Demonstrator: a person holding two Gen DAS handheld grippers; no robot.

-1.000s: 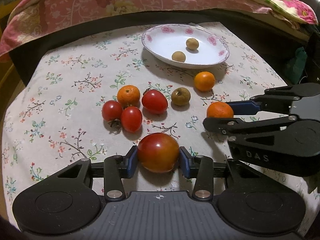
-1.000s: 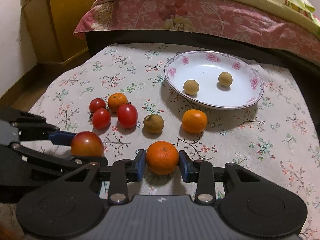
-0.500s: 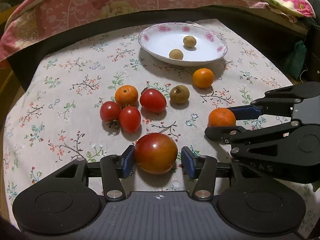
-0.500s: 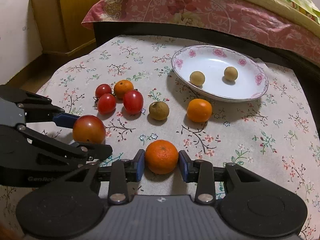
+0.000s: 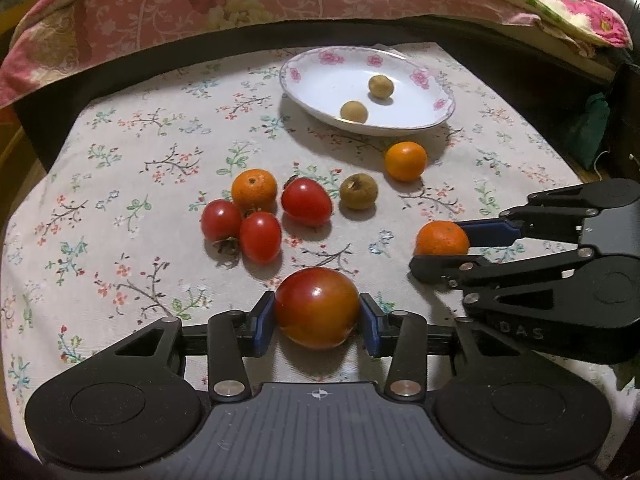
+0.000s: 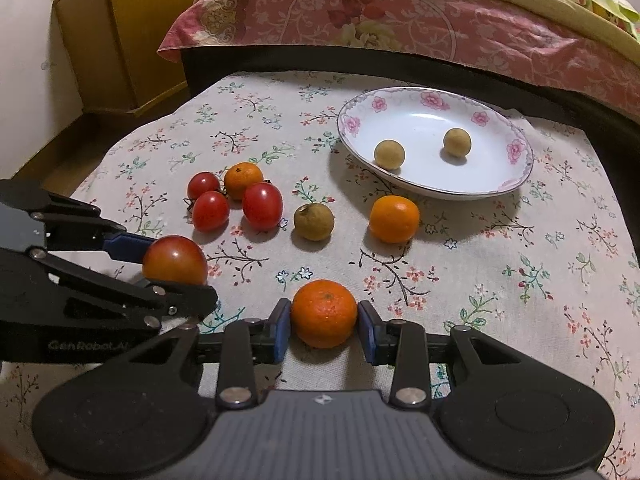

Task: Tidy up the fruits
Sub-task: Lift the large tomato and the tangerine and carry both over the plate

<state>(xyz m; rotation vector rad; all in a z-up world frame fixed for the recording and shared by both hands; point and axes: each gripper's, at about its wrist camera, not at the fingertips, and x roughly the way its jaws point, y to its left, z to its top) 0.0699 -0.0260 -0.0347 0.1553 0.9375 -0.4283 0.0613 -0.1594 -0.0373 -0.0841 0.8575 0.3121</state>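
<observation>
The right wrist view alone takes in a yellow cabinet (image 6: 128, 36) left of the bed (image 6: 400, 20); the left wrist view alone shows a green cloth (image 5: 592, 128) off the bench's right edge.

With the plate (image 5: 320, 76) as landmark: two small tan fruits (image 5: 354, 111) lie in it. An orange (image 5: 405, 161) sits just in front of its near rim, and a brown fruit (image 5: 359, 191) lies a little further forward and to the left. Further left is a cluster: three small tomatoes (image 5: 306, 201) and a second orange (image 5: 254, 190), touching or nearly so. All rest on the flowered cloth of the bench (image 5: 120, 168).

The left claw (image 5: 317, 318), nearest the camera and well in front of the plate, has a big tomato (image 5: 316, 307) between its blue pads; its jaws are closing, and both pads meet the tomato's sides. The right claw (image 6: 324, 326) pinches a third orange (image 6: 324, 313), its pads pressed on either side. The two claws sit side by side, near each other, both low over the cloth; whether either fruit is clear of the cloth I cannot tell.
</observation>
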